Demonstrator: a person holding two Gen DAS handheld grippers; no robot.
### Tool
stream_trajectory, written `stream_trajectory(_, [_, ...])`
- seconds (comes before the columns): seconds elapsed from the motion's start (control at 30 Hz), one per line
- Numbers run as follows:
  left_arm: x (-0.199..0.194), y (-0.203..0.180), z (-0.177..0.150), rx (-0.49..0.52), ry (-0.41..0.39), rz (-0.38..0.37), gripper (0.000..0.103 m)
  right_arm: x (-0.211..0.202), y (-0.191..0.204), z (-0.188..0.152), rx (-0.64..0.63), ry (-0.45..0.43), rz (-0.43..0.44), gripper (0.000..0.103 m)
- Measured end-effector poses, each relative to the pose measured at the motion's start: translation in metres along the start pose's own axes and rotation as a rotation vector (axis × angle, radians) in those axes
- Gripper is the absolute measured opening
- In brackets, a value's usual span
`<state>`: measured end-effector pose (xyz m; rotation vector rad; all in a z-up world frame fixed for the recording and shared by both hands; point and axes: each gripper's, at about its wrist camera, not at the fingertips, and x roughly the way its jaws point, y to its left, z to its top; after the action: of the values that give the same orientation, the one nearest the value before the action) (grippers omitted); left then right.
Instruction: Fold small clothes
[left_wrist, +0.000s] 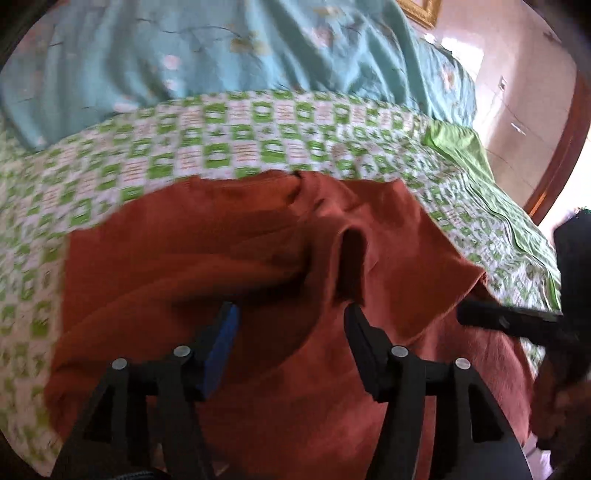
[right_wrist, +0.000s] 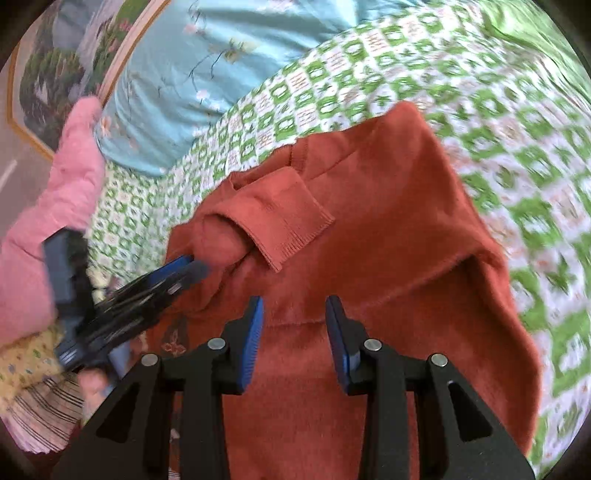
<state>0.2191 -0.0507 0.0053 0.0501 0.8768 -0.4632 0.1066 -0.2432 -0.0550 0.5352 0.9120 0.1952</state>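
Rust sweater (right_wrist: 369, 236) lies lengthwise away from both cameras; 2 hand-held grippers above it, jaws apart, gripping nothing.

A bed fills most of both views, spread with a green-and-white checked sheet (left_wrist: 258, 122) and, in the upper part of the frame, a pale blue quilt (left_wrist: 192, 48) printed with blossom branches. In the left wrist view a bright, glossy pink floor (left_wrist: 517, 110) shows at the upper right, edged by a reddish wooden frame (left_wrist: 565, 147), with daylight glaring off it. In the right wrist view a framed landscape picture (right_wrist: 48, 74) stands at the upper left, and a pink cloth (right_wrist: 55, 206) lies just below it.
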Motion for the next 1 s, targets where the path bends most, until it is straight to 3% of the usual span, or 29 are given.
stream_trajectory(0.07, [-0.019, 0.020, -0.014, -0.043, -0.018, 0.038, 0.065, 0.013, 0.008, 0.004, -0.019, 0.015, 0.005, 0.038])
stream_trajectory(0.13, [-0.037, 0.045, -0.029, -0.091, -0.029, 0.119, 0.068, 0.025, 0.020, 0.008, -0.067, 0.021, -0.032, 0.050])
stream_trajectory(0.23, [-0.060, 0.085, -0.053, -0.184, -0.037, 0.229, 0.070, 0.041, 0.038, 0.014, -0.165, 0.014, -0.087, 0.051])
stream_trajectory(0.4, [-0.056, 0.136, -0.072, -0.276, 0.019, 0.315, 0.071, 0.076, 0.062, 0.026, -0.303, 0.014, -0.197, 0.050])
stream_trajectory(0.47, [-0.044, 0.144, -0.073, -0.273, 0.045, 0.364, 0.071, 0.086, 0.066, 0.031, -0.343, -0.002, -0.251, 0.032])
stream_trajectory(0.5, [-0.037, 0.147, -0.073, -0.274, 0.058, 0.384, 0.071, 0.087, 0.067, 0.033, -0.355, -0.004, -0.270, 0.006])
stream_trajectory(0.63, [-0.022, 0.166, -0.073, -0.337, 0.080, 0.425, 0.067, 0.068, 0.063, 0.044, -0.359, -0.065, -0.307, 0.006])
stream_trajectory(0.8, [-0.031, 0.175, -0.072, -0.409, 0.039, 0.430, 0.064, -0.006, 0.052, 0.062, -0.377, -0.225, -0.357, 0.006])
stream_trajectory(0.87, [-0.036, 0.174, -0.076, -0.450, 0.025, 0.418, 0.064, -0.014, 0.043, 0.058, -0.407, -0.214, -0.395, 0.006])
stream_trajectory(1.0, [-0.041, 0.171, -0.084, -0.497, 0.016, 0.438, 0.063, 0.009, 0.011, 0.036, -0.405, -0.090, -0.418, 0.006])
